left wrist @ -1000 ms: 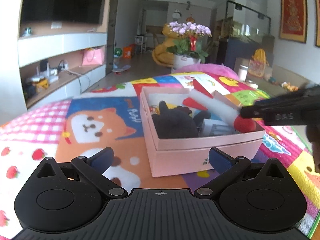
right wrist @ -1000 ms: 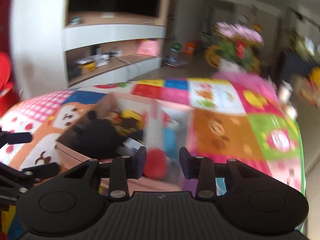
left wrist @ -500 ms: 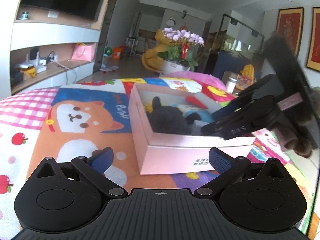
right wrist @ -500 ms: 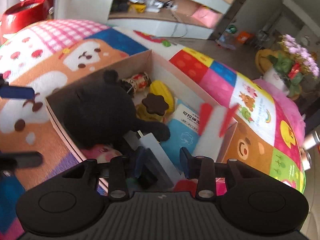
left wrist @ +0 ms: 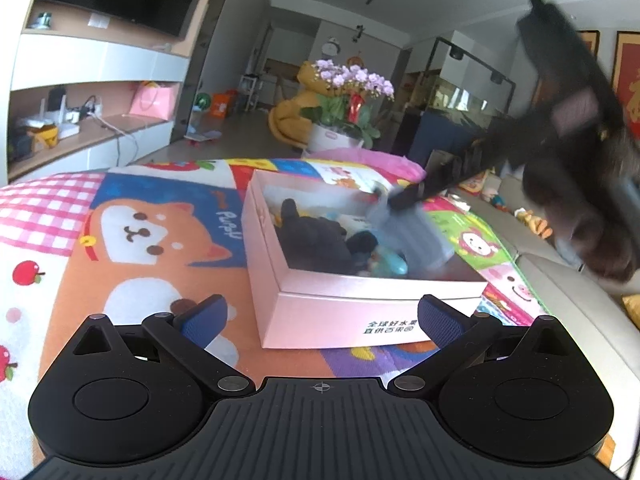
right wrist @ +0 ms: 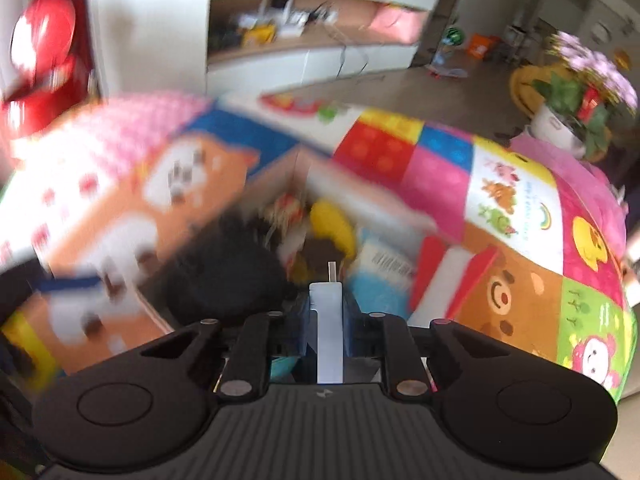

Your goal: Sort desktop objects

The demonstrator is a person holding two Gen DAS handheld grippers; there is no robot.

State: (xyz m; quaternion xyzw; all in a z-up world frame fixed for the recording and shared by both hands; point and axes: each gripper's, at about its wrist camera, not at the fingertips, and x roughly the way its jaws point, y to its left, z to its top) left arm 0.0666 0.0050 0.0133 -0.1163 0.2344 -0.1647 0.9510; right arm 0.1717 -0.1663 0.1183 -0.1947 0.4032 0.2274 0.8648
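Note:
An open pink box (left wrist: 340,312) lies on the colourful play mat (left wrist: 132,264), holding a black plush toy (left wrist: 316,236), a yellow toy (right wrist: 332,220) and a blue packet (right wrist: 384,272). My right gripper (right wrist: 328,308) reaches in from the upper right over the box, its jaws closing. Its blue pads press a pale grey flat box (right wrist: 329,320) that hangs blurred above the contents (left wrist: 404,232). A dark furry sleeve (left wrist: 576,184) shows behind the right gripper (left wrist: 404,200). My left gripper (left wrist: 320,316) stands open, with nothing between its fingers, just in front of the pink box's near wall.
A grey sofa (left wrist: 568,280) runs along the mat's right side. A potted orchid (left wrist: 348,104) and a TV shelf unit (left wrist: 88,120) stand on the floor beyond. A red object (right wrist: 36,68) sits at the mat's far left.
The right gripper's jaws have shut on the pale grey flat box and raised it out of the pink box. The left gripper has hardly moved and stays open.

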